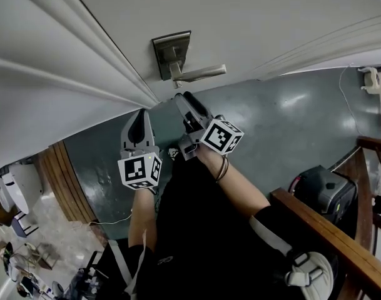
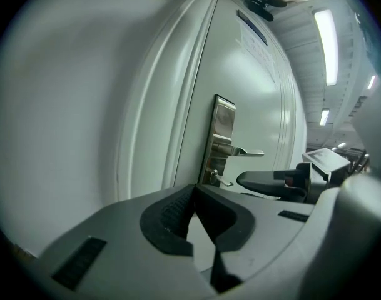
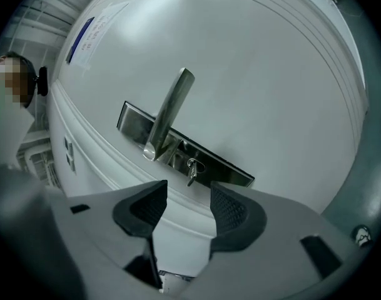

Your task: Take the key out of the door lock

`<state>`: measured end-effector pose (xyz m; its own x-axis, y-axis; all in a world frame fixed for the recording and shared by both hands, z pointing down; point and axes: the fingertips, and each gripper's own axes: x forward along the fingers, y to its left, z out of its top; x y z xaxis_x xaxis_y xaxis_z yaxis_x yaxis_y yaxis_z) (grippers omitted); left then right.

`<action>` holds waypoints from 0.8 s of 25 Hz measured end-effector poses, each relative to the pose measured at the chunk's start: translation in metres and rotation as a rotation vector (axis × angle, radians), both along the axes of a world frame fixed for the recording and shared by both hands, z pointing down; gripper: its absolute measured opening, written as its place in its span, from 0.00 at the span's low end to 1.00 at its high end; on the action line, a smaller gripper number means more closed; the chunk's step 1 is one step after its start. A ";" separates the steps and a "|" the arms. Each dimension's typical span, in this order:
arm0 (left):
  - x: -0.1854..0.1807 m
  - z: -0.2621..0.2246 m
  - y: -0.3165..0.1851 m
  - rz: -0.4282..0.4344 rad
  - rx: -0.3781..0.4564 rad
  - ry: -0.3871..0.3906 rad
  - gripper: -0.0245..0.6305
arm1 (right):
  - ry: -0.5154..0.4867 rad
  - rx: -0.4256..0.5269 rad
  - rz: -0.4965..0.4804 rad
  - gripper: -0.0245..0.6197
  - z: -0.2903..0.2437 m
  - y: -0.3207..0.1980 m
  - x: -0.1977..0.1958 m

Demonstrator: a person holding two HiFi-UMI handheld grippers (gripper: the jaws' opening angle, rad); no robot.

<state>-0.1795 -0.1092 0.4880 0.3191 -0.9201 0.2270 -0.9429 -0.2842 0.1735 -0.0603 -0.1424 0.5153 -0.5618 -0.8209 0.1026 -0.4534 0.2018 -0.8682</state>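
A small silver key hangs from the keyhole of the metal lock plate on a white door, just under the lever handle. My right gripper points at the plate with its jaws open. The key sits a little ahead of the pads, and nothing is between them. In the head view the right gripper is close below the lock plate. My left gripper is shut on nothing, held back to the left, and sees the key from the side.
The white door frame runs along the left. A grey-green floor lies below. At the right are a wooden railing and a dark case. Wooden steps are at the lower left.
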 end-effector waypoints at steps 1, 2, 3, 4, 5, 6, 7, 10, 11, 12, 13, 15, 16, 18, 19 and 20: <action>0.000 0.000 -0.002 -0.002 -0.002 -0.002 0.07 | -0.010 -0.007 0.002 0.39 0.001 -0.003 -0.001; -0.001 0.001 -0.003 -0.004 -0.005 -0.003 0.07 | -0.021 -0.014 0.004 0.39 0.001 -0.005 -0.001; -0.002 0.001 -0.003 -0.007 -0.007 -0.005 0.07 | -0.034 -0.021 0.007 0.39 0.002 -0.008 -0.001; -0.003 0.002 -0.004 -0.009 -0.009 -0.007 0.07 | -0.048 -0.028 0.010 0.39 0.002 -0.011 -0.002; -0.004 0.002 -0.005 -0.012 -0.011 -0.008 0.07 | -0.064 -0.034 0.012 0.38 0.002 -0.013 -0.003; -0.005 0.003 -0.006 -0.014 -0.013 -0.009 0.07 | -0.080 -0.040 0.012 0.38 0.002 -0.016 -0.004; -0.005 0.004 -0.007 -0.017 -0.014 -0.011 0.07 | -0.097 -0.043 0.010 0.38 0.001 -0.018 -0.005; -0.008 0.006 -0.009 -0.024 -0.019 -0.023 0.07 | -0.135 -0.041 -0.001 0.38 -0.003 -0.025 -0.011; -0.008 0.006 -0.009 -0.026 -0.020 -0.025 0.07 | -0.147 -0.039 -0.004 0.38 -0.005 -0.027 -0.012; -0.008 0.007 -0.010 -0.027 -0.022 -0.027 0.07 | -0.161 -0.042 -0.004 0.38 -0.005 -0.028 -0.013; -0.008 0.007 -0.010 -0.028 -0.023 -0.027 0.07 | -0.171 -0.047 -0.004 0.37 -0.005 -0.030 -0.013; -0.008 0.007 -0.012 -0.030 -0.024 -0.027 0.07 | -0.181 -0.044 -0.008 0.35 -0.006 -0.034 -0.014; -0.008 0.007 -0.013 -0.031 -0.025 -0.027 0.07 | -0.186 -0.045 -0.008 0.35 -0.006 -0.035 -0.015; -0.009 0.007 -0.016 -0.035 -0.026 -0.029 0.07 | -0.194 -0.044 -0.009 0.34 -0.007 -0.039 -0.014; -0.009 0.007 -0.017 -0.039 -0.028 -0.029 0.07 | -0.197 -0.047 -0.008 0.33 -0.007 -0.041 -0.014; -0.009 0.008 -0.018 -0.042 -0.030 -0.027 0.07 | -0.203 -0.054 -0.005 0.31 -0.006 -0.043 -0.013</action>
<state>-0.1888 -0.1269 0.4958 0.2736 -0.9254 0.2623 -0.9584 -0.2392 0.1560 -0.0730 -0.1854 0.5088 -0.5792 -0.8146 0.0310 -0.2677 0.1541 -0.9511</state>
